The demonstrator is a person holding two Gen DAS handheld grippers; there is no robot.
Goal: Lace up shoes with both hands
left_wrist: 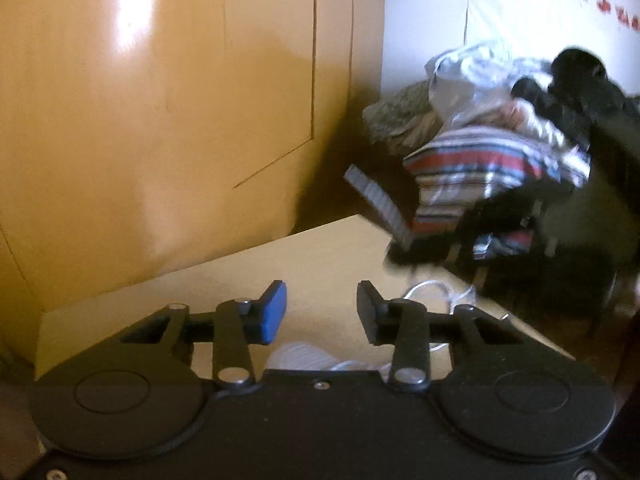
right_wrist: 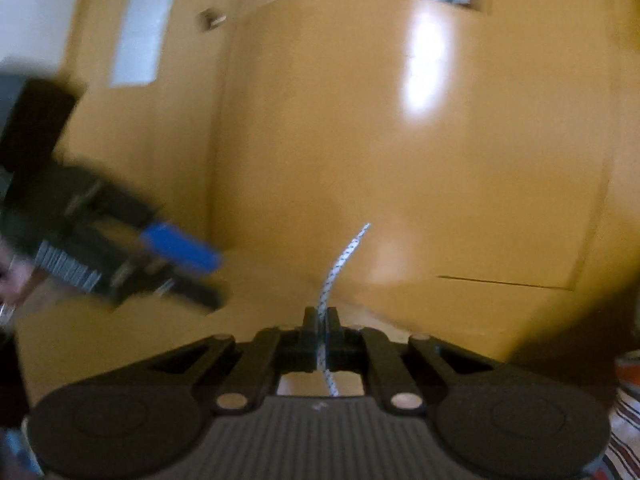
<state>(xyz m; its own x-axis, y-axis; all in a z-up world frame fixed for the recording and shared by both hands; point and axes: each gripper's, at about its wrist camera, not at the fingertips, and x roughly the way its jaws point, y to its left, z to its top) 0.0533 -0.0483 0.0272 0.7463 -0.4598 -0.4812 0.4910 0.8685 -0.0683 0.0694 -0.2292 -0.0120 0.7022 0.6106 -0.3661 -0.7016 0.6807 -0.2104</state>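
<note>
I judged the step as drawing the lace through. My right gripper (right_wrist: 321, 316) was clamped on the white, dark-flecked woven shoelace (right_wrist: 340, 260), its free end standing up ahead of the jaws. My left gripper (left_wrist: 321, 310) stood part open and empty — loose white lace (left_wrist: 432, 292) lay just beyond its right finger. Next, the left must take that end.

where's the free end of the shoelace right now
In the right wrist view the shoelace is pinched in the shut right gripper, its tip sticking up centre-frame against the orange cabinet.
</note>
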